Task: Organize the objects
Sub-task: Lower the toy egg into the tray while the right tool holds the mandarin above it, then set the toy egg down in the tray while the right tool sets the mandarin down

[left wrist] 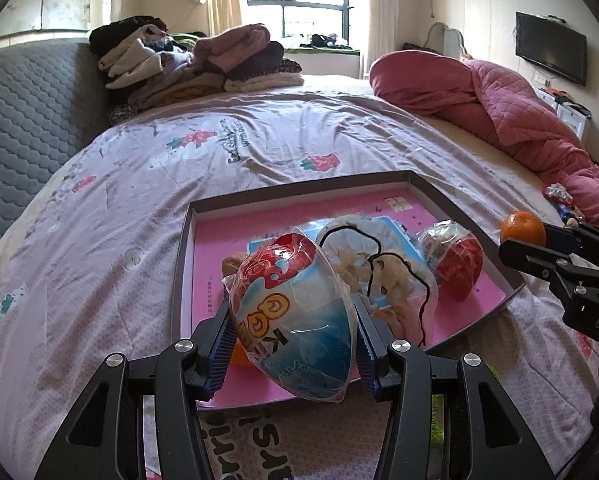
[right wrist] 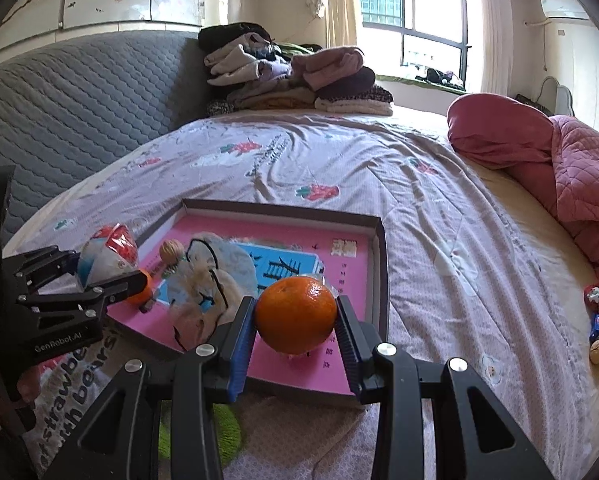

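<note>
Pink-lined box tray (left wrist: pixel 427 190) sits right under both our grippers; left gripper (left wrist: pixel 295 340) is clamped on a wrapped toy egg (left wrist: pixel 291 312), long axis pointing forward; right gripper (right wrist: pixel 295 322) pinches a tangerine (right wrist: pixel 295 314) above the tray's near right corner.

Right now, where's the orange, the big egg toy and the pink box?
orange (right wrist: pixel 295 314), right wrist view, middle of its peel.
big egg toy (left wrist: pixel 295 312), left wrist view, its wrapped belly.
pink box (left wrist: pixel 299 194), left wrist view, far rim.
</note>
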